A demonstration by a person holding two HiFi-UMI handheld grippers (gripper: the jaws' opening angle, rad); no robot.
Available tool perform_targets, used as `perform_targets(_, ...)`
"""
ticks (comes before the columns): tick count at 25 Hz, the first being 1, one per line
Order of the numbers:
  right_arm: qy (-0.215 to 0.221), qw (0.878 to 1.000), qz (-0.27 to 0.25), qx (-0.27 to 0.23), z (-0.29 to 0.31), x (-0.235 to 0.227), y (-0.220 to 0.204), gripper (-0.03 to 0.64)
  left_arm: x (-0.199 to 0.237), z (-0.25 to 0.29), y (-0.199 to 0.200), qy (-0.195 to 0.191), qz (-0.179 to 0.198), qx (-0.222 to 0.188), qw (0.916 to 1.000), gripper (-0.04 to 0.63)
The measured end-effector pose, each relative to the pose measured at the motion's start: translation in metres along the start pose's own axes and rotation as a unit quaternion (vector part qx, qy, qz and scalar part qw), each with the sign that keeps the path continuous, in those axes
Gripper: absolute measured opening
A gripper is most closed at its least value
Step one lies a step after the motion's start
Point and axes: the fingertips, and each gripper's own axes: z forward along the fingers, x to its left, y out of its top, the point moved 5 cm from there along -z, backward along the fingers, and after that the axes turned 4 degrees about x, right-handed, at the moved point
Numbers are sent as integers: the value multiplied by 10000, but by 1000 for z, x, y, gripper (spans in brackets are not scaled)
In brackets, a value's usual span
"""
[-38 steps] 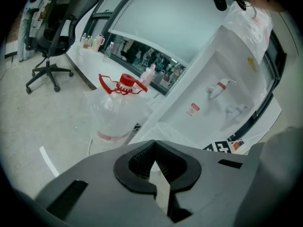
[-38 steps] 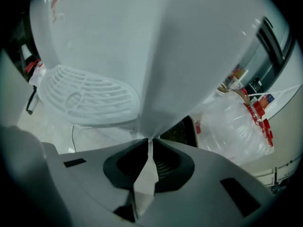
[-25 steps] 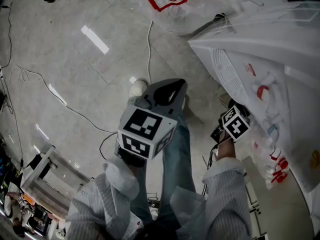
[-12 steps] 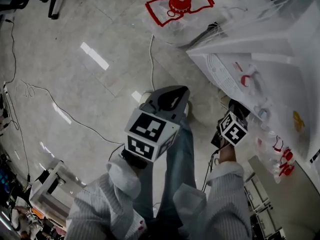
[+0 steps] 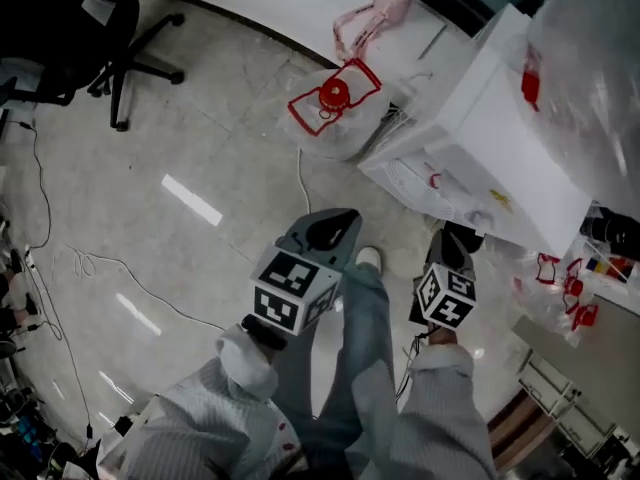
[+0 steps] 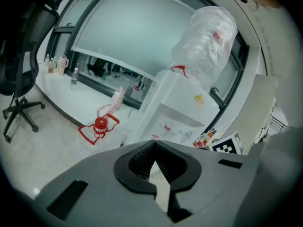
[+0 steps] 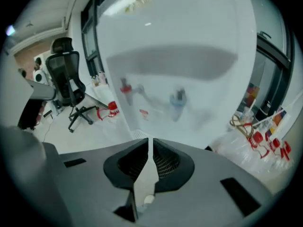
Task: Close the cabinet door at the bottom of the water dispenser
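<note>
The water dispenser (image 5: 470, 158) stands at the far right. Its bottom cabinet door is hidden from above and lost to blur in the right gripper view. The left gripper (image 5: 336, 218) and right gripper (image 5: 458, 238) hover near its front, both with jaws pinched narrow on nothing. One red-capped bottle (image 5: 333, 98) lies just left of the dispenser, and one office chair (image 5: 120, 38) stands far left.

The left arm, in a pale striped sleeve (image 5: 243, 360), holds the grey left gripper (image 5: 336, 218) with its black-and-white marker cube angled downward. Its jaw tips meet on nothing. The matching grey right gripper (image 5: 458, 236) points down more steeply, its jaws closed to a thin slit, empty.
</note>
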Motion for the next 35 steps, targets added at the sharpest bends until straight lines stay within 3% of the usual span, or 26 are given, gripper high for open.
perform_targets(3, 342, 9981, -201, -482, -53, 22, 39, 34, -19, -29, 28, -128, 153, -107, 9997, 9)
perform_targets(8, 926, 9872, -86, -1297, -151, 43, 104, 34, -66, -73, 77, -498, 491, -426, 9966, 9)
perform_targets(12, 1315, 9686, -139, -2105, -228, 51, 150, 34, -108, -107, 113, -836, 921, -756, 9893, 10)
perform_targets(18, 1503, 9402, -368, -3035, -334, 69, 189, 15, -161, -165, 146, -1202, 1295, -1207, 9768, 9)
perform_targets(26, 1538, 9238, -432, -3480, -393, 97, 181, 14, -203, -211, 151, -1320, 1918, -1607, 9591, 9)
perform_targets(35, 1706, 9199, -322, -3516, -402, 106, 179, 14, -208, -223, 146, -1379, 1986, -1620, 9567, 11)
